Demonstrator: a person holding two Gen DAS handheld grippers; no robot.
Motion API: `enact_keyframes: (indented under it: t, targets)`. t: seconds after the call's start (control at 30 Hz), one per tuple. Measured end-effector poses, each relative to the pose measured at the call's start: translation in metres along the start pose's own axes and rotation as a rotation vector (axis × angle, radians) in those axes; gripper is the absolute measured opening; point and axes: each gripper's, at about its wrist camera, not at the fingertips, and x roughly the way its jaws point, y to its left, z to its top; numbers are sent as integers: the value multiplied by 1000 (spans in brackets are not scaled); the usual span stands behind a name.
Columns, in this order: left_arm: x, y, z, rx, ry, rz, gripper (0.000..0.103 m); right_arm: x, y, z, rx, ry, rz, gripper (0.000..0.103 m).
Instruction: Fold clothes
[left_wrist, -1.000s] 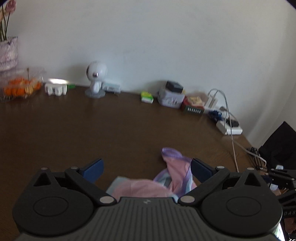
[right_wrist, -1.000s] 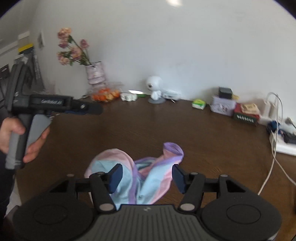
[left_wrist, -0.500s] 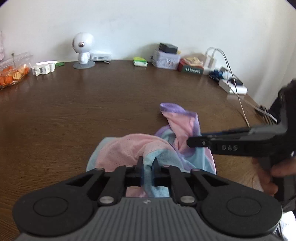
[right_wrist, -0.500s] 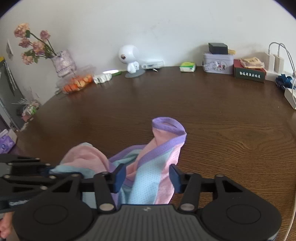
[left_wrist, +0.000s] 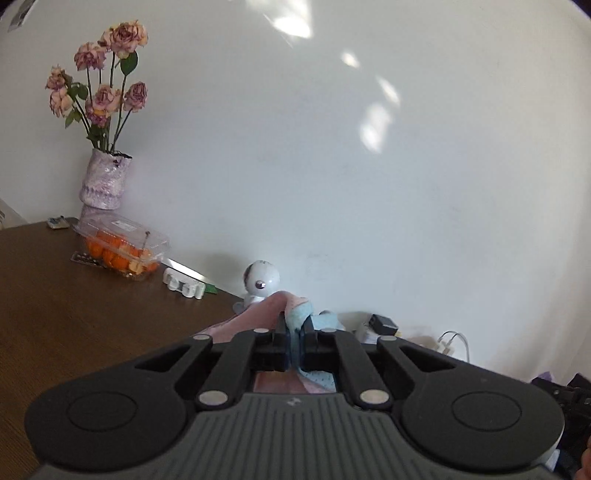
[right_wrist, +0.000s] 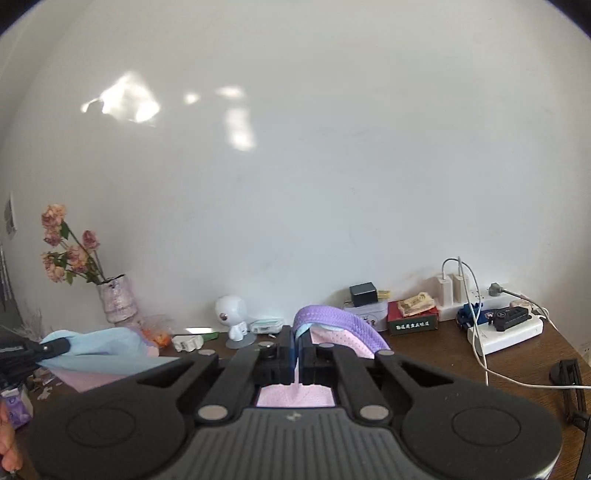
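Both grippers pinching the same pastel garment (right_wrist: 332, 338) (mesh fabric in pink, light blue and purple), lifted up off the round brown wooden table (left_wrist: 74, 317).

Left gripper (left_wrist: 294, 345): jaws nearly together but easing apart a touch, with a light blue and pink fold still squeezed between the pads. Fabric bunched right in front of the white ball-headed robot figurine (left_wrist: 260, 282).

Right gripper (right_wrist: 296, 356): clamped tight on a thin pink layer, purple ribbed band arching over the top of the fingers, just right of that same figurine. From this side, also visible far left of the figurine: the other gripper's black tip holding the blue end, cloth stretched between the two.

Rest of the table, all relative to the figurine:
- clear plastic box of orange fruit (left_wrist: 122, 249) to the left
- lilac textured vase of dried pink roses (left_wrist: 105, 177) further left, against the wall
- small white plastic gadget (left_wrist: 183, 284) just left
- dark green lettered box (right_wrist: 412, 321) off to the right
- white power strip with plugs and cables (right_wrist: 506, 332) far right
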Motion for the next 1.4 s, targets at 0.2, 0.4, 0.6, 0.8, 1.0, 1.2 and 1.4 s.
enact_keyframes:
  t: [0.2, 0.4, 0.6, 0.8, 1.0, 1.2, 1.4]
  targets:
    - [-29, 13, -46, 254, -88, 193, 103, -29, -20, -46, -57, 110, -40, 103]
    - [-13, 19, -85, 453, 74, 160, 103, -31, -28, -90, -150, 216, -97, 103]
    - [5, 23, -98, 417, 141, 119, 103, -23, -8, -96, -256, 206, -75, 103]
    - [14, 13, -98, 451, 193, 46, 103, -25, -1, -97, -265, 152, -3, 103]
    - [125, 4, -82, 490, 491, -32, 103, 65, 27, -91, -287, 283, 146, 103]
    - [165, 19, -81, 436, 582, -66, 91, 159, 67, -102, -404, 421, 295, 92]
    - [182, 36, -85, 368, 630, -1, 59, 205, 87, -111, -426, 500, 325, 80]
